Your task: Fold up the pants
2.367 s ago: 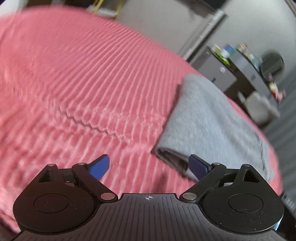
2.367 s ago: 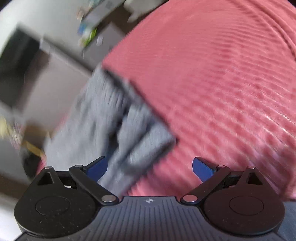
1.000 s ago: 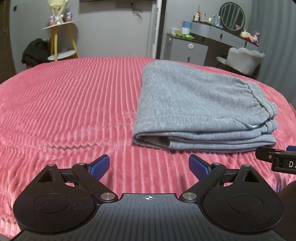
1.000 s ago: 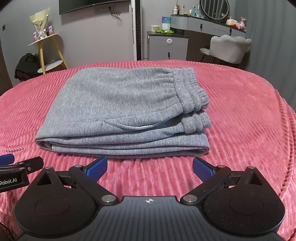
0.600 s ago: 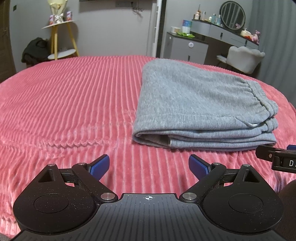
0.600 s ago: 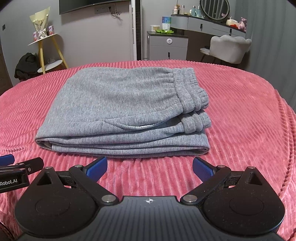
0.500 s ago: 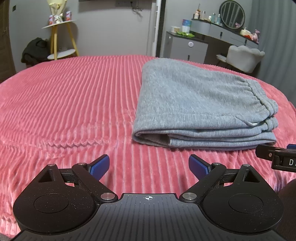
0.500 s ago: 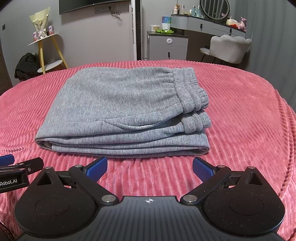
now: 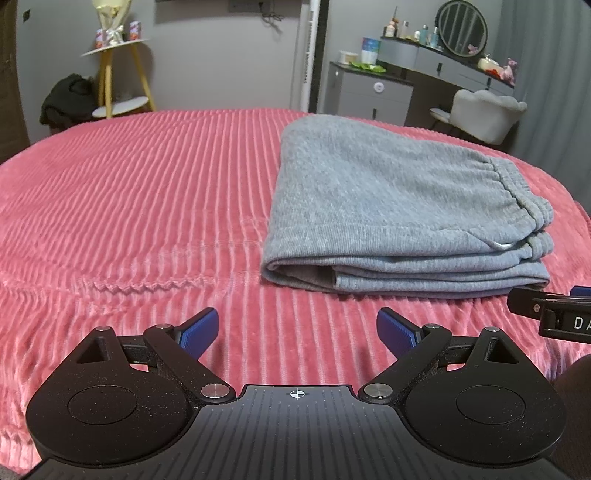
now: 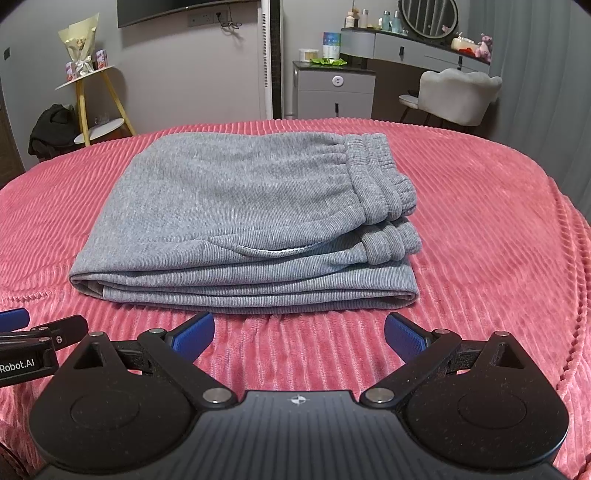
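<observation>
Evidently the folding is all but done: the pants [image 10: 240,221] are seen as a compact grey stack of several layers on the pink bedspread [image 9: 129,192], with the waistband [image 10: 380,177] bunched at the right end and a pocket opening showing on the top layer. Both tools are held back from the stack, just short of its near edge. The left gripper [image 9: 295,328] is held with its jaws spread wide and nothing between them, aimed at bare bedspread to the left of the stack; the right gripper [image 10: 299,332] is likewise spread and empty, aimed at the middle of the near edge. No cloth is touched by either. The step in hand is judged to be a last check or a release. If another fold is wanted, the near corners would have to be pinched through all layers at once and carried over evenly, since the loose top layer and the thick waistband could be dragged out of line. Nothing is found lying in the way on the bedspread. Beyond the bed, a yellow-legged stand [image 10: 92,96], a grey cabinet [image 10: 332,92], a dresser with a round mirror [image 10: 428,14] and a pale chair [image 10: 458,92] are seen, all well apart from the work.
</observation>
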Tool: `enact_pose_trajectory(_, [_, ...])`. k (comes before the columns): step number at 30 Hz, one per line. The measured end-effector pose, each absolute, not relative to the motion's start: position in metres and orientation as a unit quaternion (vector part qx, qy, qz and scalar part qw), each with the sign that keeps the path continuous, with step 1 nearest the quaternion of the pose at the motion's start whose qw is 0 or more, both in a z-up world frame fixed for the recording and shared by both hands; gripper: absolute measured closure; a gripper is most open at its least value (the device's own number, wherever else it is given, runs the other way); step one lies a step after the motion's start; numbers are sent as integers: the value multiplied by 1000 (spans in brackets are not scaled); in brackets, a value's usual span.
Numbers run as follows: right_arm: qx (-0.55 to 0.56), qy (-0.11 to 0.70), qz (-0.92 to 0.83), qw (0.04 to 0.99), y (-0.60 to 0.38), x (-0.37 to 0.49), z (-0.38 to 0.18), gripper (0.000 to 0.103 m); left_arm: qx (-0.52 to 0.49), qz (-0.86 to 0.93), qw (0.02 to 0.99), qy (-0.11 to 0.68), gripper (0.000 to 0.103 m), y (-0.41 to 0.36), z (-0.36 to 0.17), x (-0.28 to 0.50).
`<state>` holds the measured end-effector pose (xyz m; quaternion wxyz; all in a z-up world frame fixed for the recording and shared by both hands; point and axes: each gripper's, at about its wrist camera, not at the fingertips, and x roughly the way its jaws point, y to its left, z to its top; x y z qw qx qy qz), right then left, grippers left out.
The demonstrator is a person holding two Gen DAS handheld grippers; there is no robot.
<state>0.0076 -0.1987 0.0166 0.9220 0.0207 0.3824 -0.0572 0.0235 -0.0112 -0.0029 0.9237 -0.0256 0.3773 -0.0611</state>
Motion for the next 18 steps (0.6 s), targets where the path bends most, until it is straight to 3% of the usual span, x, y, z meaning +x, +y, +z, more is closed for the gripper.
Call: enact_pose_trajectory(18, [14, 386, -56, 921, -198, 9, 15, 4, -28, -61, 923, 380, 7, -10, -3, 24])
